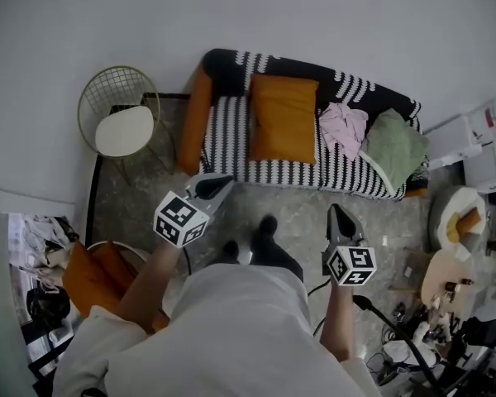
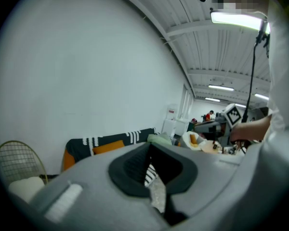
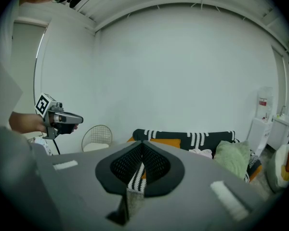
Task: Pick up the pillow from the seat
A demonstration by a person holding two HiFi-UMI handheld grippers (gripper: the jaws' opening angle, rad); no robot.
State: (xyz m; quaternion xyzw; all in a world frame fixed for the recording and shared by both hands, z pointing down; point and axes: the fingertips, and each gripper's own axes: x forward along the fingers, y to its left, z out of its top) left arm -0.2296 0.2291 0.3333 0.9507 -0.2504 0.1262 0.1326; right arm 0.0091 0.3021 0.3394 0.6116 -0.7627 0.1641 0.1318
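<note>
An orange pillow (image 1: pixel 285 118) lies flat on the seat of a black-and-white striped sofa (image 1: pixel 231 139). It also shows in the left gripper view as the orange pillow (image 2: pixel 108 147) and in the right gripper view as the orange pillow (image 3: pixel 166 142). My left gripper (image 1: pixel 223 182) is held in the air in front of the sofa's left end, shut and empty. My right gripper (image 1: pixel 334 213) hangs further right and nearer to me, also shut with nothing in it. Both are well short of the pillow. From each gripper view the shut jaws, left gripper (image 2: pixel 149 163) and right gripper (image 3: pixel 142 153), point toward the sofa.
A second orange cushion (image 1: pixel 196 118) leans at the sofa's left arm. A pink cloth (image 1: pixel 344 129) and a green pillow (image 1: pixel 395 147) lie on its right part. A wire chair (image 1: pixel 120 114) with a white seat pad stands left. Cluttered small tables (image 1: pixel 450 279) stand right.
</note>
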